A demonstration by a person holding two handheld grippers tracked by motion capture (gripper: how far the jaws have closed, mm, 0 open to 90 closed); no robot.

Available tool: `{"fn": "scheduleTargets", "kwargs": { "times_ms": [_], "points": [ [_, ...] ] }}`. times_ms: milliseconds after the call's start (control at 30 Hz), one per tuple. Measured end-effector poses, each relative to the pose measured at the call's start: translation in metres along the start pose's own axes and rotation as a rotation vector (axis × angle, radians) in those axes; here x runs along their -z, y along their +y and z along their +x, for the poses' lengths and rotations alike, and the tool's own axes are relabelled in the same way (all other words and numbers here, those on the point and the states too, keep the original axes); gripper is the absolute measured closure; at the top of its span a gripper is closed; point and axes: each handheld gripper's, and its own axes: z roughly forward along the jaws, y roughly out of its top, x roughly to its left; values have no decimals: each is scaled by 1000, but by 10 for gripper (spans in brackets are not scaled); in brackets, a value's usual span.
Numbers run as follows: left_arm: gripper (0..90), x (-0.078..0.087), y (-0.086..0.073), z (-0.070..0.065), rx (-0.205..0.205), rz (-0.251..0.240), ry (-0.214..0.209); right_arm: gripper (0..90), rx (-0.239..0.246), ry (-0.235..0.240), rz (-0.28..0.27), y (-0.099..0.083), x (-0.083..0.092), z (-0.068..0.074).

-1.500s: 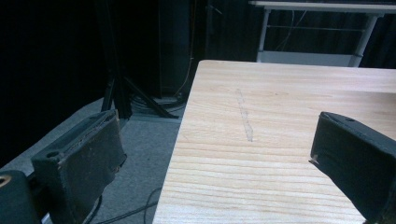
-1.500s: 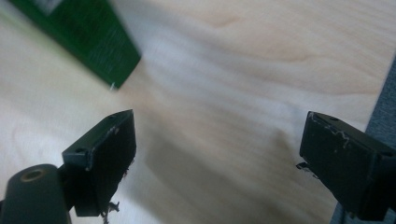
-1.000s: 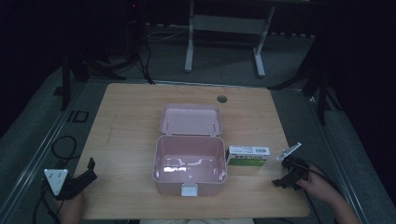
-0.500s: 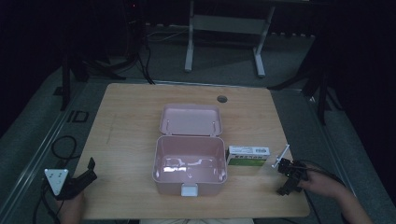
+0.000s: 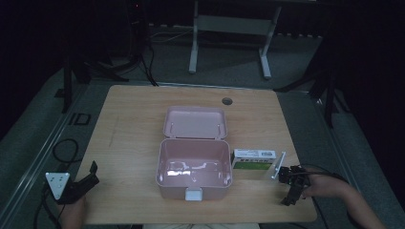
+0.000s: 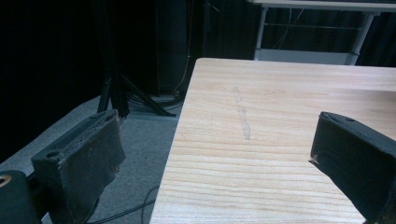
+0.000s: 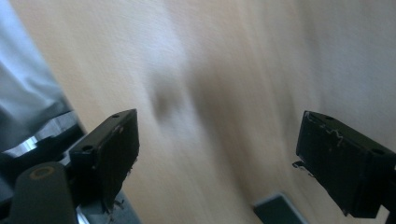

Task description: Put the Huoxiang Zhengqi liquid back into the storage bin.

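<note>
An open, empty pink box point(image 5: 162, 162) stands mid-table, its lid point(image 5: 195, 122) lying flat behind it. A green and white carton point(image 5: 253, 159) lies against its right side. My right gripper point(image 5: 292, 191) hovers near the table's front right corner, just in front of the carton and apart from it. In the right gripper view it point(image 7: 217, 126) is open over blurred wood; its jaws have just been closing a little, with nothing between them. My left gripper point(image 5: 94, 172) rests at the front left edge. It point(image 6: 217, 130) stands open and empty.
The wooden table point(image 5: 133, 119) has a round cable hole point(image 5: 227, 101) near its back edge. A metal desk frame point(image 5: 229, 24) stands on the floor behind. Cables point(image 5: 62, 148) lie on the floor to the left.
My right gripper has shifted a little left and toward the table's front edge, turning as it went. The left gripper, the box and the carton have stayed put.
</note>
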Motion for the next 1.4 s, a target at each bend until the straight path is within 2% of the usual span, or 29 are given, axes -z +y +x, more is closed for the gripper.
{"fn": "scheduleTargets", "kwargs": {
  "times_ms": [33, 167, 533, 667, 1000, 1333, 1400],
  "points": [
    [27, 0, 0, 0, -2, 0, -1, 134, 33, 2, 23, 5, 0, 4],
    [27, 0, 0, 0, 1, 0, -4, 144, 98, -19, 36, 15, 1, 13],
    [27, 0, 0, 1, 4, 0, -14, 150, 235, -68, 46, 42, 7, 33],
    [27, 0, 0, 1, 4, 1, -15, 152, 260, -76, 45, 50, 10, 37],
    [27, 0, 0, 1, 4, 1, -20, 177, 326, -63, 26, 72, 34, 51],
    [27, 0, 0, 1, 4, 1, -23, 179, 365, -90, -3, 83, 62, 57],
    [27, 0, 0, 1, 5, 2, -24, 188, 370, -102, -19, 85, 72, 56]
  ]
}}
